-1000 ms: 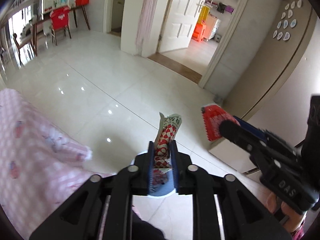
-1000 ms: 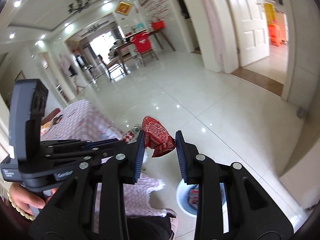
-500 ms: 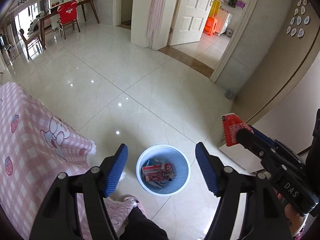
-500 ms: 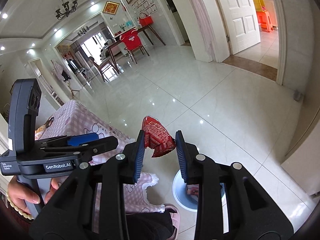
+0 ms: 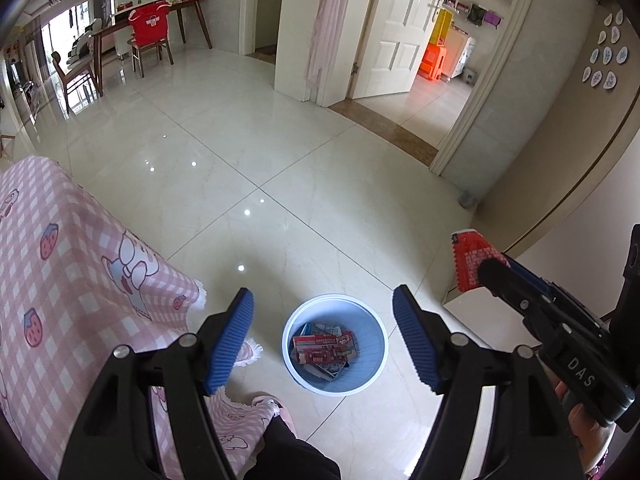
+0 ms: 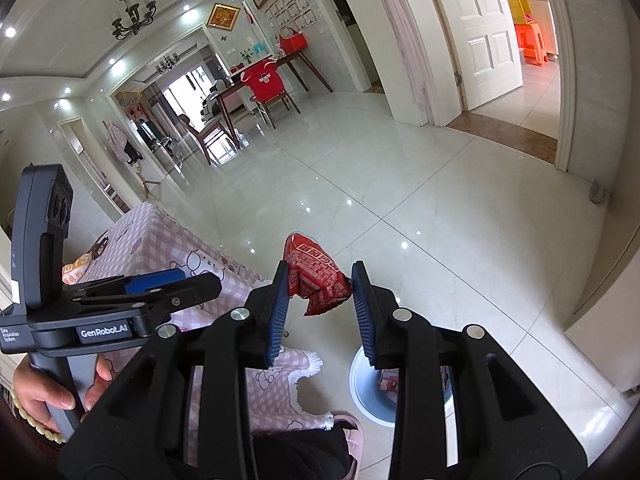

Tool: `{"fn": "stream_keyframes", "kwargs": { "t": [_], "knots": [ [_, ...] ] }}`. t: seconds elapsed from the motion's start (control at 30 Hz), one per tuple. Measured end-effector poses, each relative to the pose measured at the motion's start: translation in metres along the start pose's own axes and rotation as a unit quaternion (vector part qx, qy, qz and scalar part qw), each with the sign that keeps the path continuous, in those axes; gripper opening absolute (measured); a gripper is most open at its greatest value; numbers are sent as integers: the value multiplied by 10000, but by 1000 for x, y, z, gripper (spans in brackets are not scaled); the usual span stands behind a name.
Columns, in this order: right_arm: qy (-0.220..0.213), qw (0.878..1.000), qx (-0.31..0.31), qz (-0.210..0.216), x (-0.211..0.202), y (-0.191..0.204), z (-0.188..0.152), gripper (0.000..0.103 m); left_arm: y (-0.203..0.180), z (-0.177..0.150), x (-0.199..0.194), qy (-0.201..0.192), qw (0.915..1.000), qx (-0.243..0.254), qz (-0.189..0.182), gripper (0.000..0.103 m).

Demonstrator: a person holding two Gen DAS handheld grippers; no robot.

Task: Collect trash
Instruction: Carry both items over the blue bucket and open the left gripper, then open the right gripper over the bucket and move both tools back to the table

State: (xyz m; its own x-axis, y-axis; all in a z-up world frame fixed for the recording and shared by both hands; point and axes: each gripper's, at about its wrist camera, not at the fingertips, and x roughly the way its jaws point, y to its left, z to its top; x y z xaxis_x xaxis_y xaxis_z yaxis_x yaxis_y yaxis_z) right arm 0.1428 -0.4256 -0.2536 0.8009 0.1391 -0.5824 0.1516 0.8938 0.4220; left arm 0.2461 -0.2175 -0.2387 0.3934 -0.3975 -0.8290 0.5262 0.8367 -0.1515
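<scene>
A light blue trash bin (image 5: 376,344) stands on the floor below me, with red and white wrappers (image 5: 322,350) inside. My left gripper (image 5: 322,338) is open and empty, right above the bin. My right gripper (image 6: 320,300) is shut on a red snack wrapper (image 6: 318,280) and holds it in the air beside the table's edge. The same wrapper (image 5: 470,264) and right gripper show at the right of the left wrist view. The bin (image 6: 360,380) is partly hidden behind the right gripper's fingers.
A table with a pink checked cloth (image 5: 60,280) stands at the left, close to the bin. More packets (image 6: 84,260) lie on it. A beige wall (image 5: 560,168) and a white ledge (image 5: 480,316) are at the right. A dining table and red chair (image 5: 150,36) stand far back.
My left gripper opened and let go of its red and white wrapper, which now lies in the bin. My right gripper kept its hold on the red wrapper and barely moved.
</scene>
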Motion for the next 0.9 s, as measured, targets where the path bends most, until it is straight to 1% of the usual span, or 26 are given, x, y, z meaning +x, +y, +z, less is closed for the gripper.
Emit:
{"fn": "stream_keyframes", "kwargs": {
  "t": [0.03,0.07,0.1,0.13,0.23,0.37,0.5,0.57,0.7,0.83,0.9],
  "knots": [
    [-37,10000,0,-15,1,0,0,37,1,0,-1,-10,10000,-11,3,72],
    [-81,10000,-18,-47,1,0,0,53,2,0,-1,-23,10000,-28,11,73],
    [-110,9999,-6,-98,2,0,0,58,4,0,-2,-30,10000,-43,10,73],
    [-133,9998,25,-166,3,-1,0,58,5,0,-3,-37,10000,-56,1,73],
    [-90,9997,166,-153,5,-3,-1,58,7,1,-5,-68,9999,-88,-10,73],
    [-69,9999,59,-144,4,7,-1,58,12,0,-8,-98,9999,-135,-29,73],
    [-63,10000,-56,-49,4,26,2,58,21,-1,-19,-189,9996,-215,-86,73],
    [-62,9998,-191,66,6,44,4,58,31,-3,-28,-248,9994,-232,-77,75],
    [-18,9979,-541,356,13,86,8,58,64,-7,-57,-484,9983,-295,150,78],
    [103,9922,-991,755,27,146,13,58,112,-14,-92,-725,9949,-341,606,80],
    [177,9883,-1211,915,36,174,13,59,146,-19,-113,-840,9915,-378,913,81]
  ]
}}
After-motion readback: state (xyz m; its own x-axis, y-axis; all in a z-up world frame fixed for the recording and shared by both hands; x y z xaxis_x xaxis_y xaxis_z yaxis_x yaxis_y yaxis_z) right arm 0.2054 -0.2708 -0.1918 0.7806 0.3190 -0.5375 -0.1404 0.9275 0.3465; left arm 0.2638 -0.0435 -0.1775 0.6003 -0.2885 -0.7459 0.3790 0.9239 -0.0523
